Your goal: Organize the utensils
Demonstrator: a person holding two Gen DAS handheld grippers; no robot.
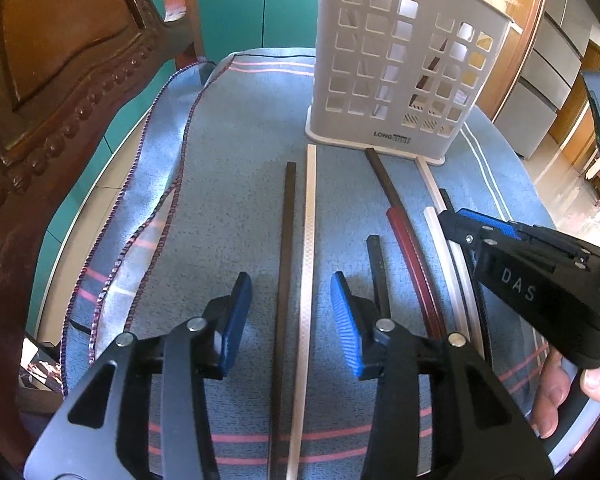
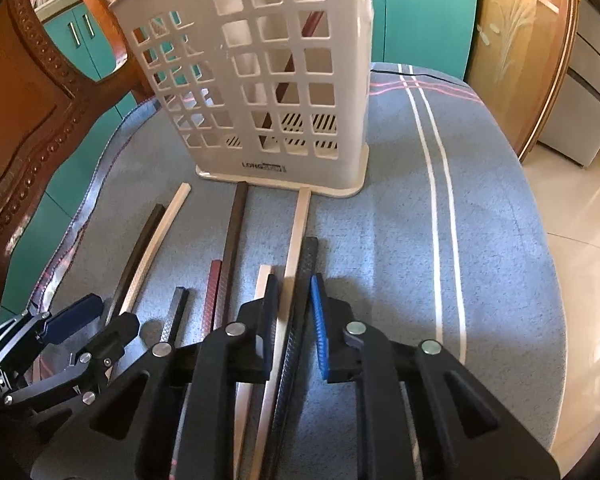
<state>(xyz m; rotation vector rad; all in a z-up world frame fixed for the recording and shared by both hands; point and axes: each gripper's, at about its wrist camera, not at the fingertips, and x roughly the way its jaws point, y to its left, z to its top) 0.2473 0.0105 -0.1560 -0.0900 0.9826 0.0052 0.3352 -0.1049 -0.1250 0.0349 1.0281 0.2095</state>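
Bench (image 2: 500, 240) w/ blue striped cloth has open room at 3 o'clock of the chopsticks; its edge drops off at 9 o'clock by a carved wooden chair (image 1: 60, 80). White slotted holder (image 1: 400, 68) stands at 12 o'clock, blocking the far side, a few sticks already inside. Left gripper (image 1: 292, 320) is released, straddling a dark chopstick (image 1: 286, 260) and a pale chopstick (image 1: 308, 260), not touching. Right gripper (image 2: 294, 320) is nearly clenched around a black textured chopstick (image 2: 306, 264) and a cream stick (image 2: 296, 240); grip unclear.
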